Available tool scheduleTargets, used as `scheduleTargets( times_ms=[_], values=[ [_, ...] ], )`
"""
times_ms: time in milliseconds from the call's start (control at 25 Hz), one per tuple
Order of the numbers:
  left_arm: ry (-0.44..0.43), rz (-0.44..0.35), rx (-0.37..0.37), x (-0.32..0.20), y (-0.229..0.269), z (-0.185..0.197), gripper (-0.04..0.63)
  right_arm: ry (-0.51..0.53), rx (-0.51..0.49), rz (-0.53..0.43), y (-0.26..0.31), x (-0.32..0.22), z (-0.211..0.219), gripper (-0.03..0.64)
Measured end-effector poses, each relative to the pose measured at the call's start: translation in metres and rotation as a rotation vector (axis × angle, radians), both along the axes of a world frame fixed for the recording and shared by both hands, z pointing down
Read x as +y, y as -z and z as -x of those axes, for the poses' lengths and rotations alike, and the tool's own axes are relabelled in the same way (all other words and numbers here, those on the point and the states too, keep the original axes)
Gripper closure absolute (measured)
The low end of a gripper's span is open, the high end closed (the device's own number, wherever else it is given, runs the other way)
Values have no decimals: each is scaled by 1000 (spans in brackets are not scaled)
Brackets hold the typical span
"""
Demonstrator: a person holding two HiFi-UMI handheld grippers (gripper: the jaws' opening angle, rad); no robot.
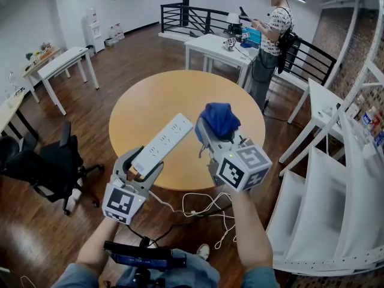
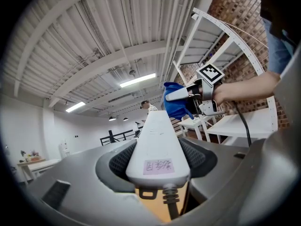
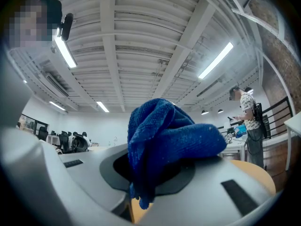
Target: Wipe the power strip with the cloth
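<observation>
A long white power strip (image 1: 163,143) is held up above the round wooden table (image 1: 180,95). My left gripper (image 1: 144,164) is shut on its cable end. In the left gripper view the power strip (image 2: 157,145) runs straight out from between the jaws of the left gripper (image 2: 157,163), a pink label near the cord. My right gripper (image 1: 211,138) is shut on a bunched blue cloth (image 1: 219,119), just right of the strip's far end and not touching it. The right gripper view shows the cloth (image 3: 164,140) bulging out of the right gripper (image 3: 155,169). The cloth (image 2: 176,102) also shows past the strip's tip.
The strip's white cable (image 1: 207,206) loops down to the wooden floor. A black office chair (image 1: 54,164) stands at the left. White shelving (image 1: 336,179) fills the right side. A person (image 1: 270,41) stands at a white desk (image 1: 219,47) behind the table.
</observation>
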State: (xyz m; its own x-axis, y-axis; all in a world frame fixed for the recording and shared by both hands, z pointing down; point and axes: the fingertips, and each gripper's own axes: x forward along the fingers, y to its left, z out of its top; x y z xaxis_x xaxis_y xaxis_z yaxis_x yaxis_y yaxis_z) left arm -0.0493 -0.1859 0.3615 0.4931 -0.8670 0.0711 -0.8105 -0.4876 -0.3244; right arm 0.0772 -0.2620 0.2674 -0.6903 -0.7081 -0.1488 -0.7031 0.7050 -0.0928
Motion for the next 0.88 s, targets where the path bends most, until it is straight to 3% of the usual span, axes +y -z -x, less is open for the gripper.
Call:
scheduleTargets(
  times_ms=[880],
  values=[
    [27,43,70,-11,-2,3,311,136,-12,7,-28,54,58,549]
  ],
)
